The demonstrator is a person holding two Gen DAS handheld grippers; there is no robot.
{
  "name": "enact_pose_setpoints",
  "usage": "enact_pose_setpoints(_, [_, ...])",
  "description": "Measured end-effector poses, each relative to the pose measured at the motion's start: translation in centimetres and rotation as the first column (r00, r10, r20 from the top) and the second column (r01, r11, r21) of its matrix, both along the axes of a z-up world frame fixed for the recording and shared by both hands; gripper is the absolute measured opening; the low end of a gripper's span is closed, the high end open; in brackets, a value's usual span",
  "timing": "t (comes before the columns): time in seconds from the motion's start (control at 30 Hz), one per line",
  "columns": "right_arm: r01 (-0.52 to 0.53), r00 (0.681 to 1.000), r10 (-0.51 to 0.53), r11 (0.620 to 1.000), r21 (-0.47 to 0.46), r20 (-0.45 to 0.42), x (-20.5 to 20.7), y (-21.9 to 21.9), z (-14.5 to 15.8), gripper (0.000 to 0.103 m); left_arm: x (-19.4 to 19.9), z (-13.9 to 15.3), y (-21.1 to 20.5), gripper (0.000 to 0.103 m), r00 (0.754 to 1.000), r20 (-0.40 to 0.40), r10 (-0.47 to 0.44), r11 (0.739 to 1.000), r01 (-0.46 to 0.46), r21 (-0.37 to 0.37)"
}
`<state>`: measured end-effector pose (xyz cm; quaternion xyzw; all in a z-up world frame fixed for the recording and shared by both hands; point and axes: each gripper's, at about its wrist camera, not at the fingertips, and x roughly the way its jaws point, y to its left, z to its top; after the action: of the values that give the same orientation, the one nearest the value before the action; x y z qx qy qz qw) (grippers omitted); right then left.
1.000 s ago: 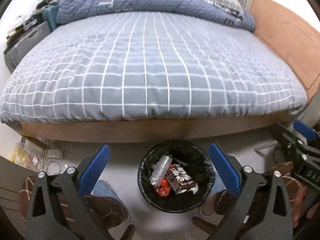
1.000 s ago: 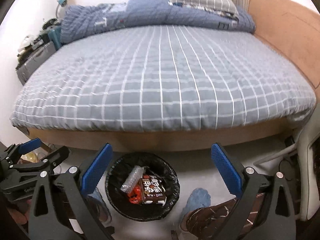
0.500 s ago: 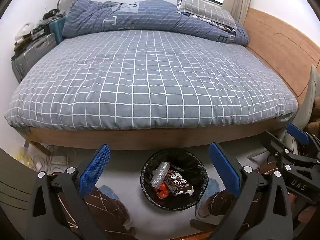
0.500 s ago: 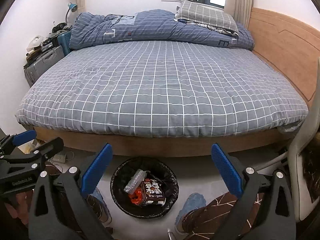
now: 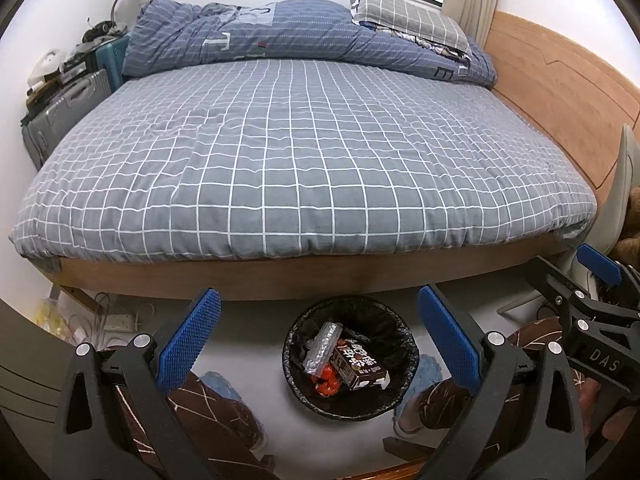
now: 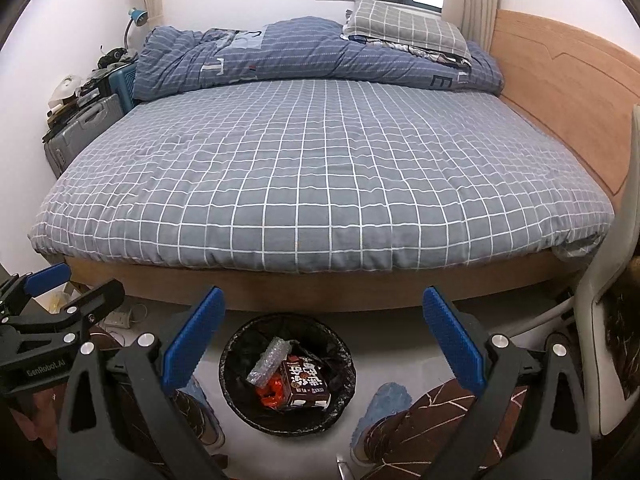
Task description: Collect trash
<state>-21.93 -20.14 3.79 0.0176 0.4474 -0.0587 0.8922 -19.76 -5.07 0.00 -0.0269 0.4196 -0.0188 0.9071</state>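
A round trash bin with a black liner (image 5: 384, 322) (image 6: 240, 344) stands on the floor in front of the bed. In it lie a brown drink carton (image 5: 358, 365) (image 6: 305, 382), a clear crumpled wrapper (image 5: 322, 345) (image 6: 266, 362) and a red wrapper (image 5: 329, 383) (image 6: 271, 394). My left gripper (image 5: 318, 316) is open and empty, high above the bin. My right gripper (image 6: 323, 312) is open and empty, also above the bin. Each gripper shows at the edge of the other's view, the right one (image 5: 588, 300) and the left one (image 6: 52, 304).
A wide bed with a grey checked cover (image 5: 300, 152) fills the view, with a blue quilt (image 5: 280, 36) and pillow at the back. Suitcases (image 5: 68, 108) stand at the left wall. A white chair (image 6: 616, 280) is at the right. The person's legs (image 6: 416, 432) stand beside the bin.
Both grippers have risen and pulled back from the bin, so more of the room and window shows. The trash in the bin has not moved.
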Motion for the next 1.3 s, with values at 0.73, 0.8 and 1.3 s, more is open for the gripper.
enact_pose_setpoints(0.73, [0.003,1.000,-0.003,1.000,-0.013,-0.014,0.1,0.0,-0.9,0.095,0.3,-0.9,0.2,0.097,1.000,-0.019,-0.005,1.000,0.005,-0.008])
enact_pose_setpoints(0.8, [0.001,1.000,-0.002,1.000,-0.010,-0.016,0.1,-0.1,-1.0,0.095,0.4,-1.0,0.3,0.097,1.000,-0.025,0.000,1.000,0.000,-0.015])
enact_pose_setpoints(1.3, [-0.002,1.000,0.002,1.000,-0.017,-0.019,0.2,0.0,-1.3,0.095,0.4,-1.0,0.1,0.097,1.000,-0.023,0.007,1.000,-0.007,0.007])
